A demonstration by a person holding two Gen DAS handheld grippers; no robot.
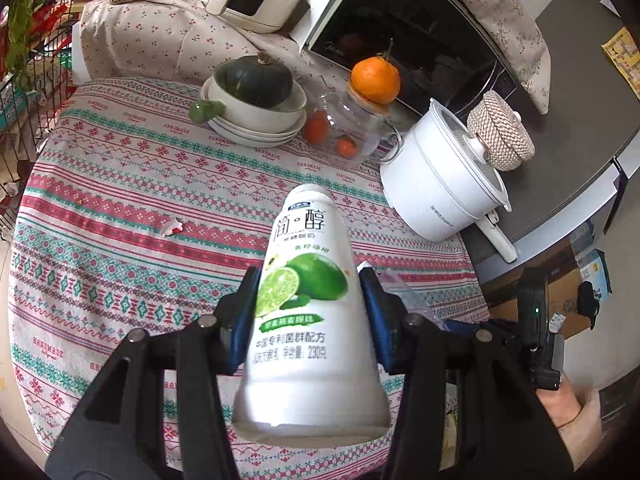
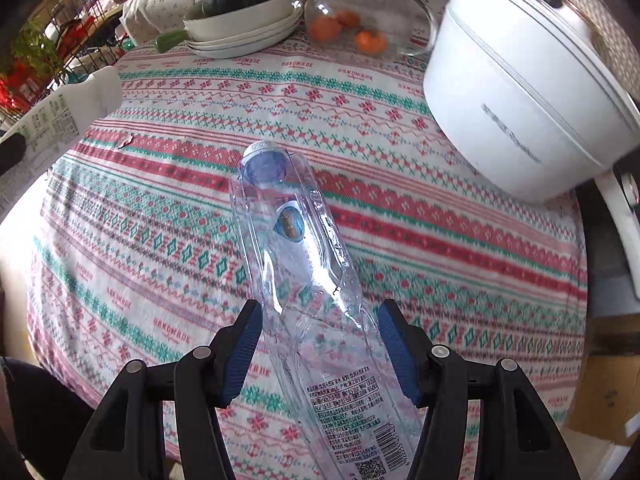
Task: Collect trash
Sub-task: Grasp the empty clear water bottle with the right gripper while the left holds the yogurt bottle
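Left gripper (image 1: 309, 300) is closed on the white yogurt bottle (image 1: 304, 280), pads at mid-body on the lime picture, bottle held off the table (image 1: 120, 184). Rigid plastic, probably empty and light; smooth label could slip, so grip the wide lower body. Label reads 简醇, 230克. Right gripper (image 2: 320, 332) has its jaws around the crushed clear water bottle (image 2: 296, 248), cap pointing away. Thin, crumpled, springy; pads look in contact, but hard to judge through clear plastic. Barcode and fine print unreadable. Small torn wrapper (image 1: 172, 227) lies on the cloth, which is printed HANDMADE. Appliance behind reads CHANGHONG
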